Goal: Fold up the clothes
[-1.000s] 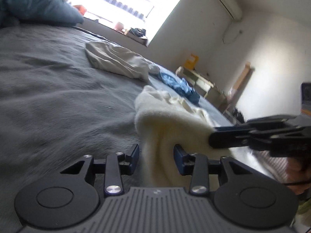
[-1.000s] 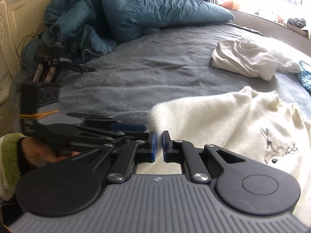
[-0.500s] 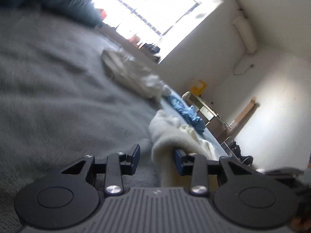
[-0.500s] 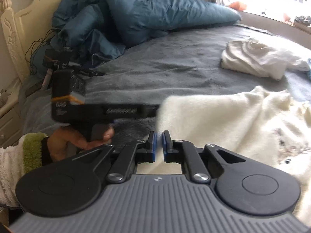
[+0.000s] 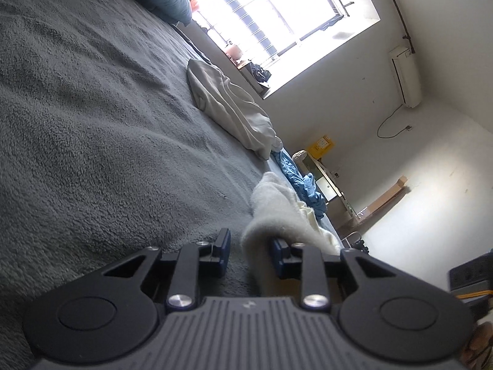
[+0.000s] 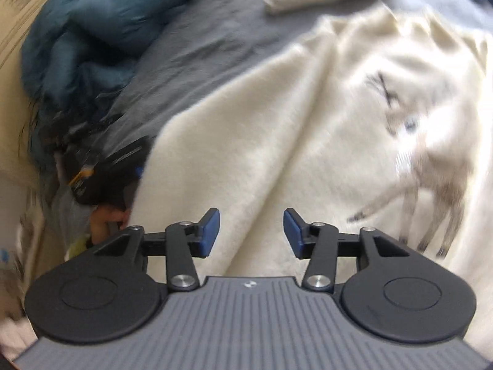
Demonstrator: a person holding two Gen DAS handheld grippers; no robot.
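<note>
Cream fleece top (image 6: 277, 129) on bed (image 5: 92, 154): soft, floppy; grip hem. Left gripper (image 5: 251, 254) closing around its edge; right gripper (image 6: 251, 231) opening, empty.

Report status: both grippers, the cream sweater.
Left gripper closing on cream sweater edge. Right gripper opening above sweater, nothing gripped. Nothing in the way.

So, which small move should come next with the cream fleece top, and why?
Probably let the left gripper finish closing on the cream fleece top. Its jaws are closing with the top's edge between them, but the pads do not yet press it. The right gripper is opening above the cloth and grips nothing, so without that pinch the top cannot be lifted or folded.
</note>
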